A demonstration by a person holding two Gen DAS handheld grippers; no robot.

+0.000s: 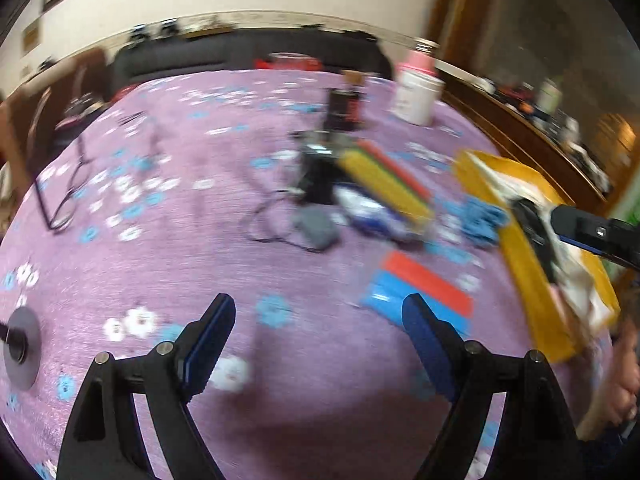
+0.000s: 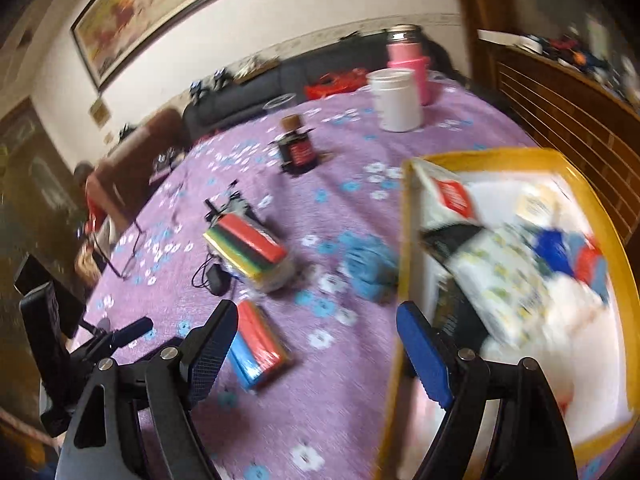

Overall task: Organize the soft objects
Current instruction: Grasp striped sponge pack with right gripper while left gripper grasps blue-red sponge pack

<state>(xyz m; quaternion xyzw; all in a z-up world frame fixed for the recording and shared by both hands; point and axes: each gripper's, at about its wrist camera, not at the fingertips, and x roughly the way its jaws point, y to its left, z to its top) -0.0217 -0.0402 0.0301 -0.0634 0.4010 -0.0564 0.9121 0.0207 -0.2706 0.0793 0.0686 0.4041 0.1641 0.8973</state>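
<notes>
— On the table, what is the biggest thing?

— First the purple tablecloth (image 2: 320, 400) with blue and white flowers; it covers everything. Next, the yellow-rimmed bin (image 2: 404, 248) at the right side. Soft packs and cloths lie inside it, but blur hides what exactly.

— And outside the bin?

— A stack of coloured sponges (image 2: 248, 252), red on top, lies in the middle of the cloth. Closer to the grippers lies a flat pack of sponges (image 2: 256, 352), red and blue. A crumpled blue cloth (image 2: 368, 268) is just beside the bin's left wall. Farther back stand a white jar (image 2: 396, 100) and a pink flask (image 2: 404, 56) behind it, also a small dark bottle (image 2: 298, 152) with a cork.

— The grippers, do they hold something?

— No. The left gripper (image 1: 320, 332) has its fingers spread wide over bare cloth, the flat pack near its right finger. The right gripper (image 2: 318, 340) is also spread wide, nothing pinched; its left finger is above the flat pack, its right finger above the bin's edge.
</notes>
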